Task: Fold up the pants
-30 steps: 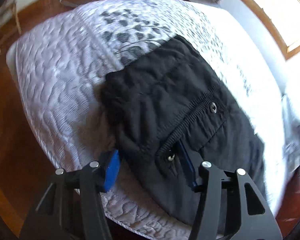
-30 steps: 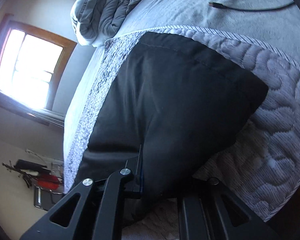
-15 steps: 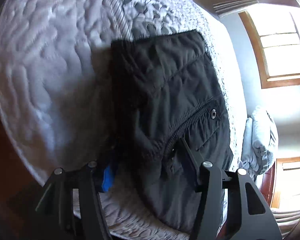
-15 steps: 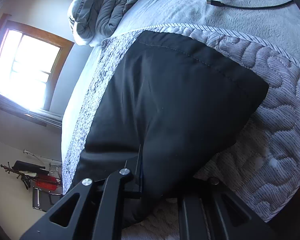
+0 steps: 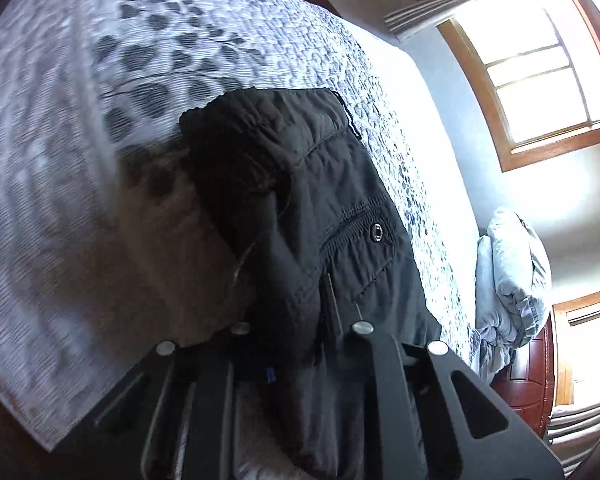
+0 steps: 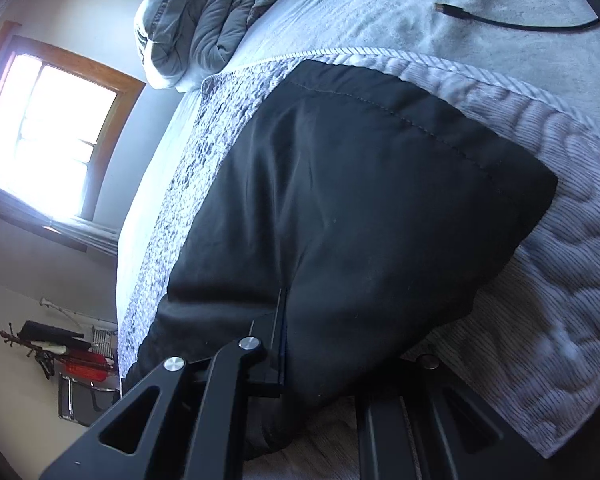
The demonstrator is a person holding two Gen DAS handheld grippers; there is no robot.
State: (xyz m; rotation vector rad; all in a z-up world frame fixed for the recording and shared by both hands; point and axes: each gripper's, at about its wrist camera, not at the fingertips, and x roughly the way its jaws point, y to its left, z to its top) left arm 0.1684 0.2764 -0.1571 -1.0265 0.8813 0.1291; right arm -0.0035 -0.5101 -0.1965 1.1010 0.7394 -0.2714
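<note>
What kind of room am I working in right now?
Most likely a bedroom. The black pants lie on a quilted bedspread over a bed, a bundled grey comforter sits at the far end, and a wood-framed window lights the wall beside it.

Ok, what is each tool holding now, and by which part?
Both grip the black pants. The left tool is closing on the waistband end beside the snap pocket; the right tool is shut on the near edge of the leg end.
</note>
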